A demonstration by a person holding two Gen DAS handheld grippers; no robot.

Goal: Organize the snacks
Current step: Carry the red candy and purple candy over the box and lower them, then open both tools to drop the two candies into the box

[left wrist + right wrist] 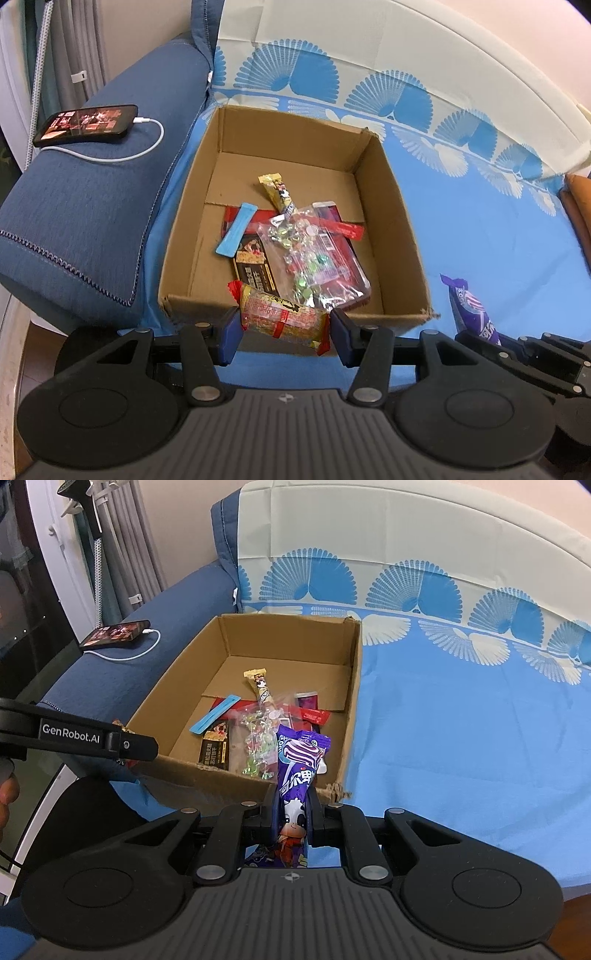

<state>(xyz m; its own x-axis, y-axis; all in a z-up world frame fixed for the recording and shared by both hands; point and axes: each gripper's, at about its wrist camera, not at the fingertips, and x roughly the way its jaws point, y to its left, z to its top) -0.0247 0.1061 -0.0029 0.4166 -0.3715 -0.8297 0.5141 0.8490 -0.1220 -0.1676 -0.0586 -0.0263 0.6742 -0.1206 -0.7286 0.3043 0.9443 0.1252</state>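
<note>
An open cardboard box (pixel 391 221) (pixel 352 701) sits on a sofa seat covered with a blue cloth. Inside lie several snacks: a clear bag of wrapped candies (pixel 314 254) (pixel 258 746), a black bar (pixel 255 273) (pixel 216 751), a blue stick (pixel 236 229) (pixel 214 714) and a beige stick (pixel 277 192) (pixel 260 688). My left gripper (pixel 284 332) is shut on a yellow-and-red snack bar (pixel 284 317), held at the box's near wall. My right gripper (pixel 293 812) is shut on a purple candy packet (pixel 297 771) (pixel 471 306), just before the box's near right corner.
A phone (pixel 86 123) (pixel 118 633) on a white charging cable lies on the blue sofa armrest (pixel 85 206), left of the box. The patterned blue cloth (pixel 480 221) (pixel 461 720) spreads to the right over seat and backrest. An orange cushion (pixel 580 206) shows at the far right.
</note>
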